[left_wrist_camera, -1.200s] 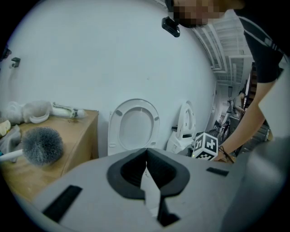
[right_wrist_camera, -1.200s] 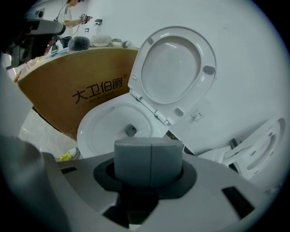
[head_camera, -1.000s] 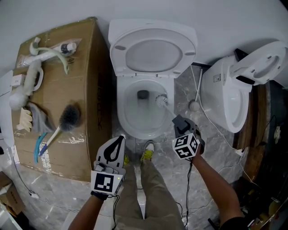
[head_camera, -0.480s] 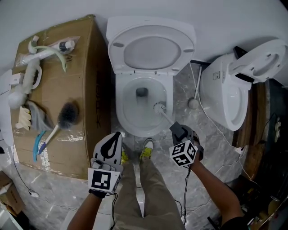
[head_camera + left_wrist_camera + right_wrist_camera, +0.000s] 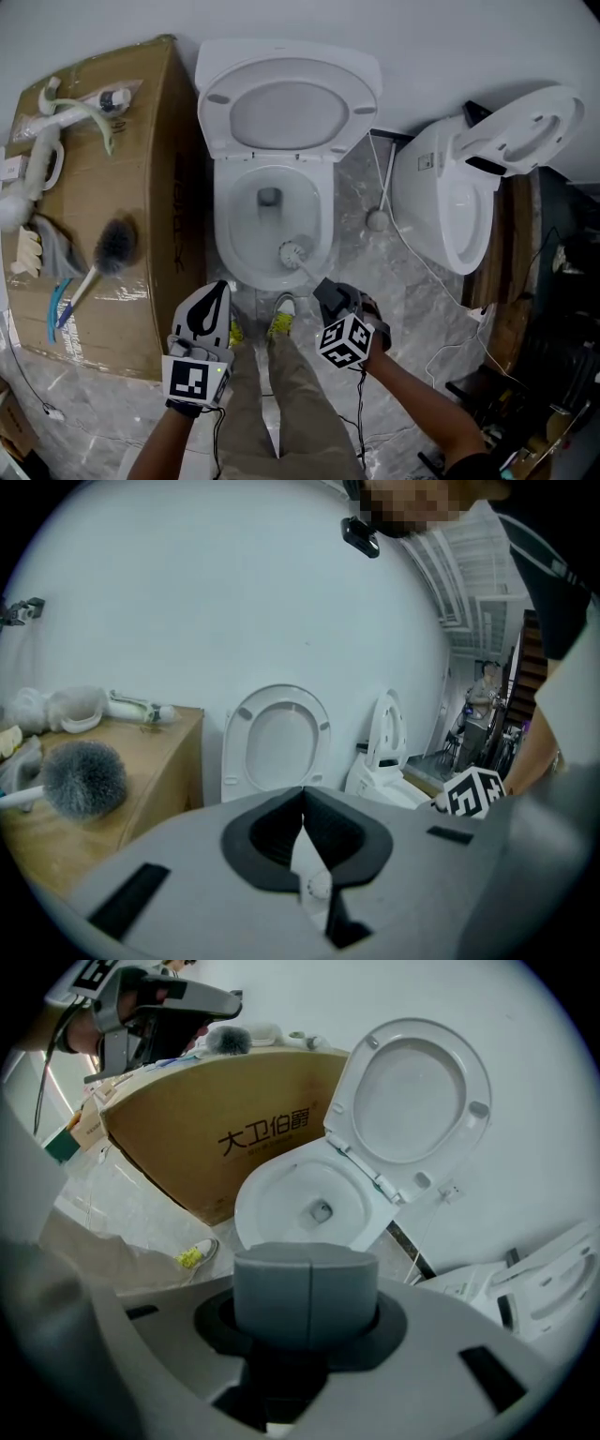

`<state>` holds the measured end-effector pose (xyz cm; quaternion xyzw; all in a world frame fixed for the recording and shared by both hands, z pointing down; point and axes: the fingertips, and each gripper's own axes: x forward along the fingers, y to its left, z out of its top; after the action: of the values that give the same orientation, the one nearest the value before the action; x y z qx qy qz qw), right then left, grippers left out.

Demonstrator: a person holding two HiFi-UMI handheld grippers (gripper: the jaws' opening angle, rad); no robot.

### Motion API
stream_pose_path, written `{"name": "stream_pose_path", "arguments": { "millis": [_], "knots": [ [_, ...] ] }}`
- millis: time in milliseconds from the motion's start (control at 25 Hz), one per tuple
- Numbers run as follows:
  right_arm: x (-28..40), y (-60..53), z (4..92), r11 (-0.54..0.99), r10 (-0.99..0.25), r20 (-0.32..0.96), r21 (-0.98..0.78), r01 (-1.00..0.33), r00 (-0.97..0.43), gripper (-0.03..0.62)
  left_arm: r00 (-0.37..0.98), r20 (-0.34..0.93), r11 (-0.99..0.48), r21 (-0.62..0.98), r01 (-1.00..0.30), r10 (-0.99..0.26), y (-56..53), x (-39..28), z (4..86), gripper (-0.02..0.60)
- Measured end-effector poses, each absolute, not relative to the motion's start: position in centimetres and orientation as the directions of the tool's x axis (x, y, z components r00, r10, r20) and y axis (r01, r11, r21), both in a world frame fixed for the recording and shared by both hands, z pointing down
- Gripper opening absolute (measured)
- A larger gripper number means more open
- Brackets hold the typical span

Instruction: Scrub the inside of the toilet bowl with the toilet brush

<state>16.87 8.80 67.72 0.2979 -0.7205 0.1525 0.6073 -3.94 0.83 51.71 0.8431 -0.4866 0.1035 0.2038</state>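
The white toilet bowl (image 5: 225, 234) stands open with its lid (image 5: 286, 108) raised against the wall. The toilet brush (image 5: 293, 253) has its white head low on the bowl's near inner wall, right of centre. Its thin handle slants back into my right gripper (image 5: 326, 289), which is shut on it just in front of the bowl's rim. In the right gripper view the grey pads (image 5: 306, 1283) meet above the bowl (image 5: 272, 1180) and hide the handle. My left gripper (image 5: 216, 291) hangs shut and empty near the bowl's front left corner, with its jaws closed (image 5: 302, 794).
A cardboard box (image 5: 141, 300) stands left of the toilet, carrying a grey round brush (image 5: 114, 242) and white fittings (image 5: 42, 159). A second toilet (image 5: 450, 206) lies at the right, with a white plunger-like tool (image 5: 378, 219) between them. The person's shoes (image 5: 281, 314) stand before the bowl.
The brush head has slid from the bowl's far right side down to its near wall, and the right gripper has drawn back toward the person. The left gripper has stayed shut beside the bowl.
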Motion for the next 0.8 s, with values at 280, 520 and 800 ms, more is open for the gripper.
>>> {"name": "stream_pose_path", "arguments": {
  "millis": [280, 520, 800],
  "knots": [
    [13.9, 9.7, 67.3, 0.812, -0.218, 0.964, 0.092, -0.576, -0.152, 0.149, 0.495, 0.397, -0.434, 0.238, -0.869, -0.773, 1.2, -3.9, 52.0, 0.012],
    [11.0, 9.3, 67.2, 0.841, -0.215, 0.953, 0.070, -0.536, -0.213, 0.149, 0.503, 0.398, -0.442, 0.241, -0.864, -0.767, 1.7, -3.5, 52.5, 0.012],
    [8.2, 7.5, 67.3, 0.856, -0.227, 0.942, 0.071, -0.512, -0.248, 0.149, 0.516, 0.397, -0.438, 0.274, -0.856, -0.759, 2.4, -2.4, 52.6, 0.012]
  ]
}}
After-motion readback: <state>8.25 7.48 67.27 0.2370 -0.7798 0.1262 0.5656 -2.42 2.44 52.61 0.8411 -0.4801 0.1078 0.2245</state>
